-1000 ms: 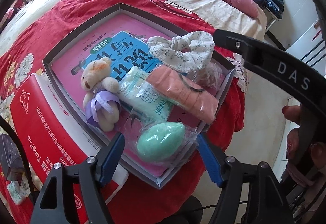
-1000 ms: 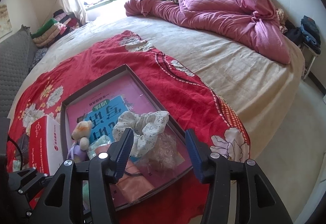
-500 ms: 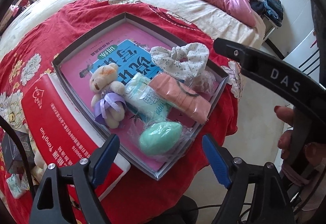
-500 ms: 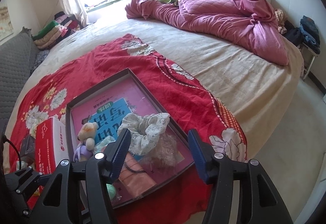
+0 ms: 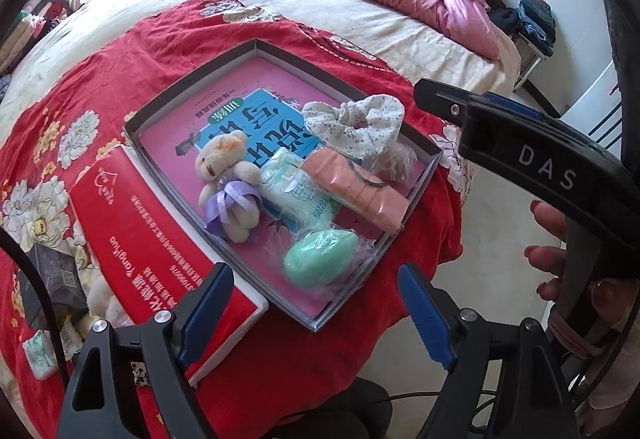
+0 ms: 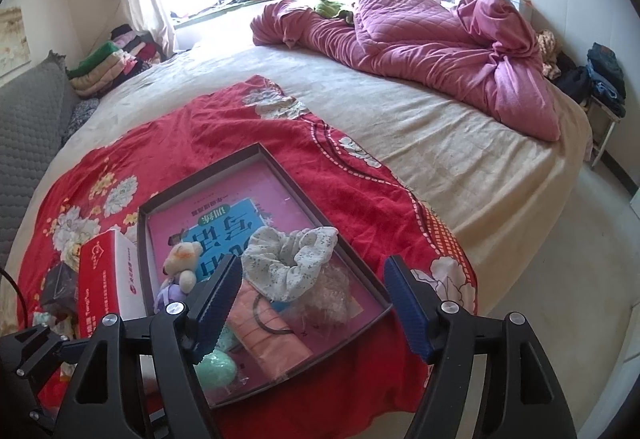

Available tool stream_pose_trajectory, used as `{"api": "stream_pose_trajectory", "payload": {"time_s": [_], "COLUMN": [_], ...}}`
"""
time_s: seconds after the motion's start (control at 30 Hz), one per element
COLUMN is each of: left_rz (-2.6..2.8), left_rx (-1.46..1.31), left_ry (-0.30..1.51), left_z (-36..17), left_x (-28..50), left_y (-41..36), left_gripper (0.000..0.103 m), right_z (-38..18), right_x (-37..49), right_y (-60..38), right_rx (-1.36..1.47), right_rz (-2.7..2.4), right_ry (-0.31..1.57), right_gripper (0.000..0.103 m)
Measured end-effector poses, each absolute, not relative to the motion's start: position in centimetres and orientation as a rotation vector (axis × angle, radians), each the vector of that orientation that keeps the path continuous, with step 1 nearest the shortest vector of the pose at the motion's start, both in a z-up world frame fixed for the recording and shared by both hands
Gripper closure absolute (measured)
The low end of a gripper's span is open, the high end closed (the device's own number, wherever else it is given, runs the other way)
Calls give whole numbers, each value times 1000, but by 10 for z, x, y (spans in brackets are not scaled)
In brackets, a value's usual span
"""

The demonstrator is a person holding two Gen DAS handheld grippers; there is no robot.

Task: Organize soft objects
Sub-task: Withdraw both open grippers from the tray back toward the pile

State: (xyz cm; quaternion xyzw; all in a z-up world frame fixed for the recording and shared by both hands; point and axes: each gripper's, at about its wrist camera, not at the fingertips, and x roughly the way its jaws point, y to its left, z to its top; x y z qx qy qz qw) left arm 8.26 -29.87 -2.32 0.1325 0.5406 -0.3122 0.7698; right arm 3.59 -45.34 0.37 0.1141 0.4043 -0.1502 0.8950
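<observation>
Low in each frame, my left gripper [image 5: 310, 305] stands wide and empty; my right gripper [image 6: 314, 301] is opening, gripping nothing. Beyond, mid-frame, the tray [image 5: 192, 79] holds the green sponge [image 5: 320, 257], peach cloth [image 5: 356, 187], teddy bear [image 5: 228, 175] and floral scrunchie [image 5: 354, 125].

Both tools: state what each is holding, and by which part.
Nothing is held. The left tool is open and empty above the mint sponge; the right tool has its jaws opening, empty, above the floral scrunchie.
</observation>
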Motion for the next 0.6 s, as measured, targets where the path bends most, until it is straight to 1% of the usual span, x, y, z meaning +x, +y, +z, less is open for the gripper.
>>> {"api": "stream_pose_trajectory", "payload": {"time_s": [0.6], "left_rz": [-625], "left_rx": [299], "left_ry": [1127], "left_z": [-3], "left_x": [70], "left_y": [-278], "left_gripper": [19], "right_z": [21], "right_x": [16], "right_y": [-440], "right_rx": [223], "right_rz": [-330], "right_ry": [819], "right_gripper": [28]}}
